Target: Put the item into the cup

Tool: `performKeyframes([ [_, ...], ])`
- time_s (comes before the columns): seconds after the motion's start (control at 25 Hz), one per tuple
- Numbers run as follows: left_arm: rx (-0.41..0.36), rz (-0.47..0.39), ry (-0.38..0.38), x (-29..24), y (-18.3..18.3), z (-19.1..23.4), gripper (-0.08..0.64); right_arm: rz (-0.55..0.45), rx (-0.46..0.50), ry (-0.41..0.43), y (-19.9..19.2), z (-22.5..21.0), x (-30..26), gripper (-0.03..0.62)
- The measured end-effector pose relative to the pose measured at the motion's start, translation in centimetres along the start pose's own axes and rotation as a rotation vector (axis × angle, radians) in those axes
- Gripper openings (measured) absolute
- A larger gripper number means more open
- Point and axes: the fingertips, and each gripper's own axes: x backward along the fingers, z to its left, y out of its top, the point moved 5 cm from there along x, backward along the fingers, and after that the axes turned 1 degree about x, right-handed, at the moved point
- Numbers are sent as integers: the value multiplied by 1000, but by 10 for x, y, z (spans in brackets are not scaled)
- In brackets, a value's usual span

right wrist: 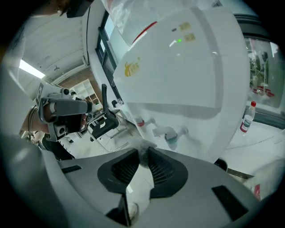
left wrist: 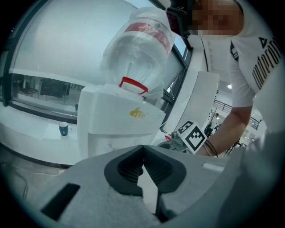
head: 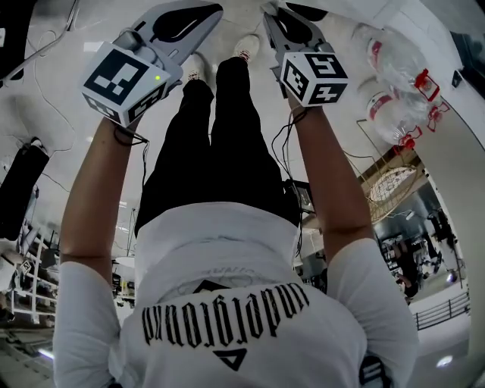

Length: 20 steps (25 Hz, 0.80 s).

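Observation:
My right gripper (right wrist: pixel 144 151) is shut on a small, blurry grey item (right wrist: pixel 143 156) pinched between its tips, in front of a white water dispenser (right wrist: pixel 178 75). My left gripper (left wrist: pixel 143 149) is shut with its tips touching and nothing between them. A small dark cup (left wrist: pixel 63 128) stands far off on a white ledge at the left of the left gripper view. In the head view the left gripper (head: pixel 211 10) and the right gripper (head: pixel 268 10) are held out over the person's legs and shoes; the item and the cup do not show there.
A white dispenser (left wrist: pixel 116 129) with an upturned water bottle (left wrist: pixel 138 53) stands ahead of the left gripper. The other dispenser's taps (right wrist: pixel 167 132) are just beyond the right jaws. A red-capped bottle (right wrist: pixel 246 119) stands at the right. Two upturned water bottles (head: pixel 394 68) are at the person's right.

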Motion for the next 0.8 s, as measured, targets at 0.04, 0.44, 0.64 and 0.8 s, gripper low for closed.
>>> performKeyframes([
  [0.04,-1,0,2,-2,-3,3,15,1,-1,-3,-2,-3,-6,71],
  [0.44,47,4,29,-30,-35,24,15,9,-42,-52,-32,-40,-46,71],
  [0.64,56,7,27,-29,-43,30,15,6,-64,-80,-39,-42,-67,69],
  [0.8,59,16,27,-31,-50,36,15,10,-82,-100,-43,-52,-81,71],
])
